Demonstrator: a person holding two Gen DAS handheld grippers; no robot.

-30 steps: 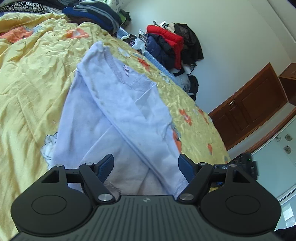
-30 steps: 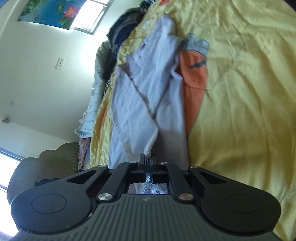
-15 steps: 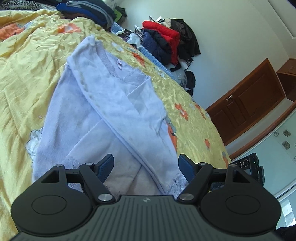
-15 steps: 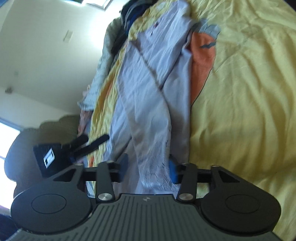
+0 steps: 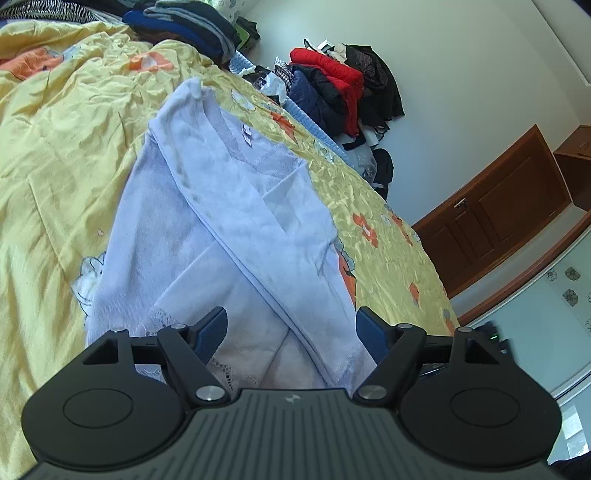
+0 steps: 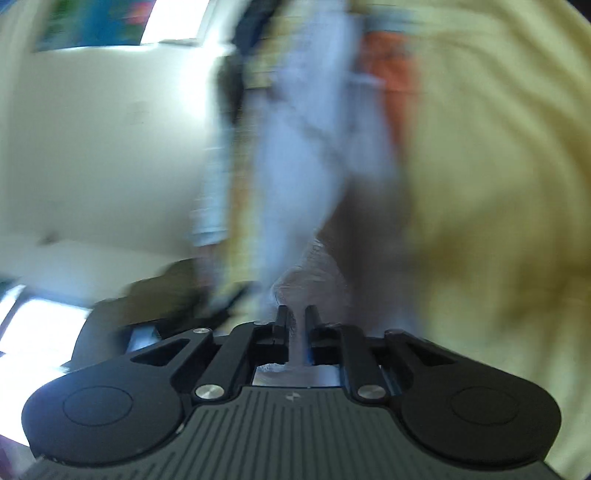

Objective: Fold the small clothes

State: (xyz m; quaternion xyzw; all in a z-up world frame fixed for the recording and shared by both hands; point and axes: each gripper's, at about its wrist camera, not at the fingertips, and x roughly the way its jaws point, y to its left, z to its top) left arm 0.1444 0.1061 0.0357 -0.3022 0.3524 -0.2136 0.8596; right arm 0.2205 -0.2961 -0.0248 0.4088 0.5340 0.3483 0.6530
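Observation:
A pale lilac garment lies on the yellow bedspread, its sides folded in over the middle and its lace hem nearest me. My left gripper is open and empty, its blue-padded fingers straddling the hem just above the cloth. In the blurred right wrist view the garment runs away from me up the bed. My right gripper is shut on its near lace edge, which bunches up between the fingers.
Piles of dark, red and blue clothes sit past the bed's far edge against the wall. More folded clothes lie at the bed's far end. A brown wooden cabinet stands at right.
My right gripper opened half a second ago and has closed again on the lace edge, and is moving fast. My left gripper stayed open and drew back slightly along the hem.

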